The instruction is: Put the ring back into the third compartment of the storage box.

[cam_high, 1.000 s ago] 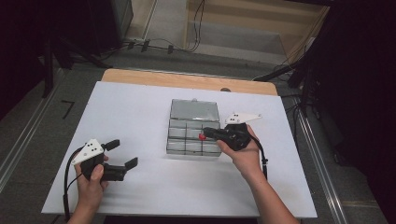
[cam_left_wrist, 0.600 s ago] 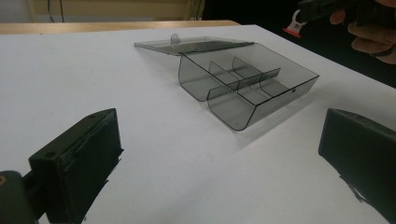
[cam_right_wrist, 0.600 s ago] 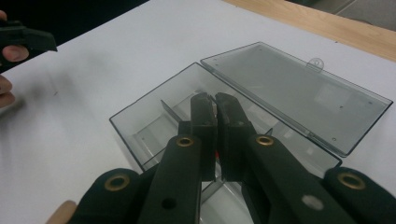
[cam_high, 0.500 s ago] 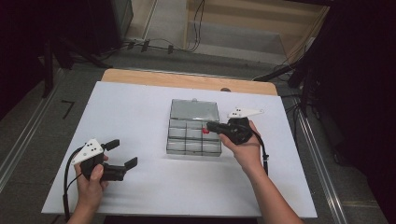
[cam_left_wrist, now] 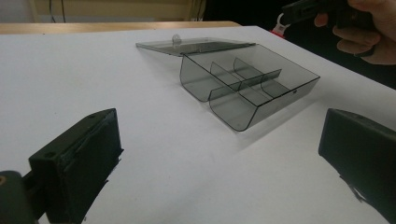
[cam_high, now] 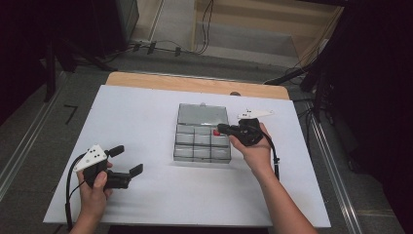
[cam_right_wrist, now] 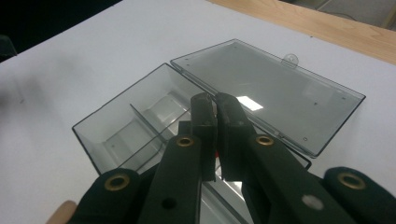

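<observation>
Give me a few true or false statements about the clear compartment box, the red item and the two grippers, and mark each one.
1. The clear compartment box has its lid open and lying flat on the table. True.
2. The right gripper holds a small red item over the box. True.
3. The left gripper is clamped on the edge of the box. False: its jaws stand open, and it is well apart from the box near the table's front left.
4. The box sits on bare wood. False: it sits on the white table surface; the wooden strip lies along the far edge.
</observation>
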{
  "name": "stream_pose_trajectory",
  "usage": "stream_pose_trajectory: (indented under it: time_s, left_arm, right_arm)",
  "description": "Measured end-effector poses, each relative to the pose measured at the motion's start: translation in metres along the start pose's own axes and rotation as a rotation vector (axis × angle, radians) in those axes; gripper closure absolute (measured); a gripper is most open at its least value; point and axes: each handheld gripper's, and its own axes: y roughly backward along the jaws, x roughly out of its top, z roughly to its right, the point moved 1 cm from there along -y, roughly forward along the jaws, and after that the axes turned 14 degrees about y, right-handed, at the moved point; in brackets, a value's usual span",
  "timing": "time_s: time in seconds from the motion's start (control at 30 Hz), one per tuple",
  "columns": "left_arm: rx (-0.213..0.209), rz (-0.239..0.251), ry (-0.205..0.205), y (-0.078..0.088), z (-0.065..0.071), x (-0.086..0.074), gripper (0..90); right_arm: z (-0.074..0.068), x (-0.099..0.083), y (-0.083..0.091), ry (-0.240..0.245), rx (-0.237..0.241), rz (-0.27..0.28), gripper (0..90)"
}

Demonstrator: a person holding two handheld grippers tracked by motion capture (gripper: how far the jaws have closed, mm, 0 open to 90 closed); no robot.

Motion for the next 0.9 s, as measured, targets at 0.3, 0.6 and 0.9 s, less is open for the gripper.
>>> stream_pose_trajectory:
  time_s: [0.3,0.6,0.9]
  left_arm:
    - [0.0,0.001,0.003,0.0,0.0,0.0,0.0]
    - [0.0,0.001,0.005,0.001,-0.001,0.0,0.0]
    - [0.002,0.002,0.002,0.001,-0.001,0.0,0.0]
  right_arm:
    - [0.01,-0.006,-0.009,-0.013,-0.023,-0.029,84.9]
    - [0.015,-0.012,-0.019,-0.019,-0.041,-0.062,84.9]
    - [0.014,-0.017,-0.027,-0.009,-0.059,-0.096,84.9]
